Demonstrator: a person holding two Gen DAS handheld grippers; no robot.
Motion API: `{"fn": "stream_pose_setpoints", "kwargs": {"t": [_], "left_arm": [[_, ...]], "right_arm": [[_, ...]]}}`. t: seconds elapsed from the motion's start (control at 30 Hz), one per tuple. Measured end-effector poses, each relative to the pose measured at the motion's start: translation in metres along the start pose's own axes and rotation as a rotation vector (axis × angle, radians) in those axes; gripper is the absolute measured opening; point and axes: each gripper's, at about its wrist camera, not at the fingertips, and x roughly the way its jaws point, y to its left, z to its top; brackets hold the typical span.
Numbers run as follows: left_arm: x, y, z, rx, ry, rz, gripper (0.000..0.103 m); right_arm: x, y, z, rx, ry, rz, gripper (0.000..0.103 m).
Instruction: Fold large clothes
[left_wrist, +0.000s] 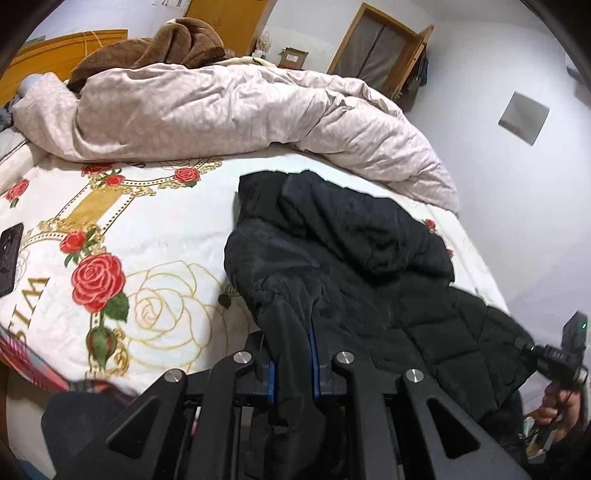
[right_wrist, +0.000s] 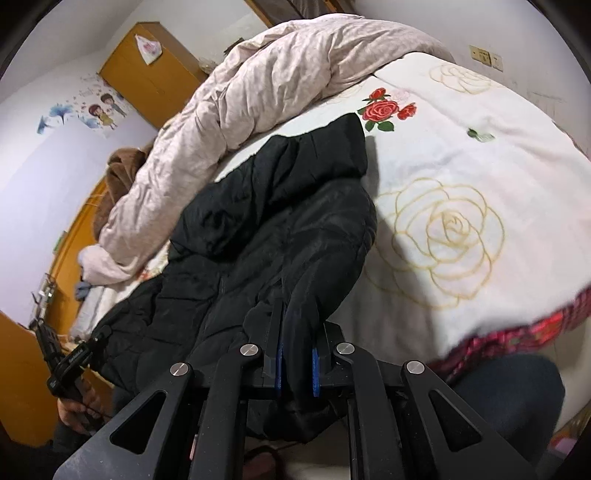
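A black quilted hooded jacket (left_wrist: 354, 258) lies on the rose-patterned bed, its hood toward the far side. My left gripper (left_wrist: 291, 354) is shut on a fold of the jacket at its near edge, with fabric pinched between the blue pads. My right gripper (right_wrist: 297, 347) is shut on another fold of the same jacket (right_wrist: 273, 221) at the bed's near edge. Each gripper's handle and holding hand show at the edge of the other view: the right one in the left wrist view (left_wrist: 561, 358), the left one in the right wrist view (right_wrist: 70, 362).
A crumpled pale pink duvet (left_wrist: 229, 110) lies across the far side of the bed, with a brown blanket (left_wrist: 166, 44) behind it. A black phone (left_wrist: 9, 254) lies on the floral sheet (left_wrist: 147, 229) at left. Wooden wardrobe (right_wrist: 147, 74) and door (left_wrist: 380, 48) stand beyond.
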Motion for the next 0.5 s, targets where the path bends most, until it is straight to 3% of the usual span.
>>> {"fn": "stream_pose_setpoints", "kwargs": {"t": [0.2,0.5], "left_arm": [[-0.013,0.008,-0.013,-0.044,0.020,-0.019,0.014],[-0.018,0.004,0.015,-0.063,-0.033,-0.059,0.014]], "right_arm": [[-0.013,-0.013,-0.016,0.062,-0.001,0.033,0.010],[-0.014,0.009,0.021,0.048,-0.060,0.075,0.010]]}}
